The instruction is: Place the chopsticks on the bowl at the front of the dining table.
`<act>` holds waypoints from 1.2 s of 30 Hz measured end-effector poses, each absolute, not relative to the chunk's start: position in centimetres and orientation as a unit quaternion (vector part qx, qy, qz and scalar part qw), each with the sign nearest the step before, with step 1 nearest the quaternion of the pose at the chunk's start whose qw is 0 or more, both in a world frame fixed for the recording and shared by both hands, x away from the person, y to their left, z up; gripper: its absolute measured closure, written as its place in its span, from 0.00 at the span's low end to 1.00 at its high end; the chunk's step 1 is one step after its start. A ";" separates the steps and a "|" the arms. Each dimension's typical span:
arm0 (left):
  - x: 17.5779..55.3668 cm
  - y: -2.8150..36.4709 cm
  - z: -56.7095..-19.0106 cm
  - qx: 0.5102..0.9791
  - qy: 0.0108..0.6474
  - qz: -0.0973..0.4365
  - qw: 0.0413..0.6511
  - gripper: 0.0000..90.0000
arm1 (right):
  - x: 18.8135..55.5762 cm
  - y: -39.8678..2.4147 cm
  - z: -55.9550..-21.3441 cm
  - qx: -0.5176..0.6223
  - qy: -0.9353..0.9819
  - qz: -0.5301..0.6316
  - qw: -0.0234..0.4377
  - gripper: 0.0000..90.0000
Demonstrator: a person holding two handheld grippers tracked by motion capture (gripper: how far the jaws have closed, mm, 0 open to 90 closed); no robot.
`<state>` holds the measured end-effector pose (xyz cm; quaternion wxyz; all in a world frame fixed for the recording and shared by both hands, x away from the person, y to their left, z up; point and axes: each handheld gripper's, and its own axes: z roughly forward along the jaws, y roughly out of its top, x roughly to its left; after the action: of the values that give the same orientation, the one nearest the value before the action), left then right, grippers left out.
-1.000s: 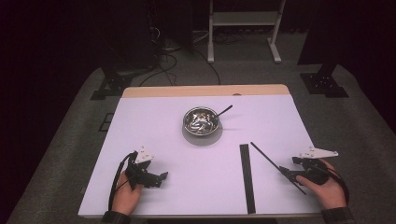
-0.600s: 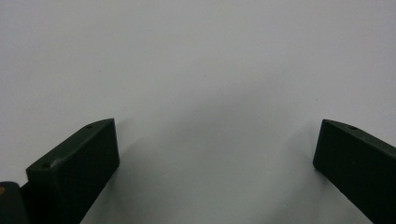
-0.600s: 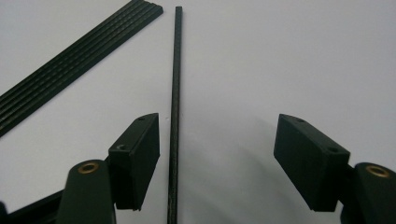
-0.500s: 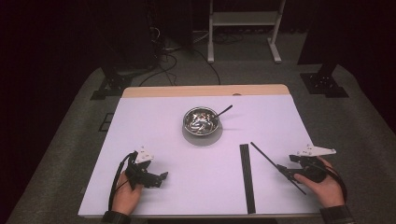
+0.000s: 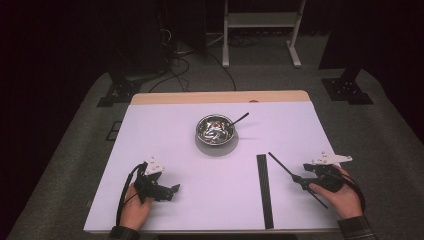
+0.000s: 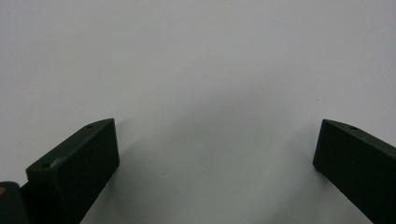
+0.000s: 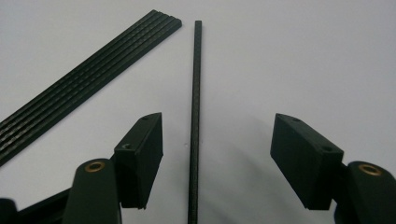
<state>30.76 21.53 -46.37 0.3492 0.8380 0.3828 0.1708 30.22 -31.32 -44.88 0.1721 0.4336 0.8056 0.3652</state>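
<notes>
A: Where is the thin black rod [image 7: 196, 116] lying relative to the right hand-held gripper [image 7: 217, 154]?

B: It is running straight up between the two jaws in the right gripper view, a little nearer the left jaw than the right one, touching neither. The jaws have just been closing a bit, with the rod between them, but they are standing released, gripping nothing.

A: And from above?

B: In the high view the rod [image 5: 285, 169] is lying flat on the white counter [image 5: 165, 135], slanting from the right hand-held gripper [image 5: 300, 181] up and to the left. Just beside it, to the left, the flat black strip of rods [image 5: 264, 190] is lying lengthwise toward the counter's near edge.

A: What is the left hand-held gripper [image 5: 172, 191] doing?

B: It is resting near the counter's front left, well apart from the rod. In the left gripper view its jaws are standing wide, released, with bare counter between them.

A: Anything else?

B: A metal bowl [image 5: 216, 129] is sitting at mid-counter, a dark handle sticking out over its rim.
</notes>
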 end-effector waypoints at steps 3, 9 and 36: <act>30.8 21.5 -46.4 0.838 0.383 0.171 0.349 0.00 | 30.4 -31.1 -44.9 0.433 0.805 0.367 0.172 0.37; 30.8 21.5 -46.4 0.838 0.383 0.171 0.349 0.00 | 30.7 -30.6 -45.0 0.433 0.808 0.364 0.167 0.38; 30.7 21.5 -46.4 0.838 0.383 0.171 0.349 0.00 | 30.4 -30.0 -46.0 0.434 0.810 0.351 0.181 0.53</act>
<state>30.75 21.54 -46.36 0.3489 0.8382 0.3826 0.1712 30.37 -30.05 -45.97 0.1814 0.4337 0.8099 0.3509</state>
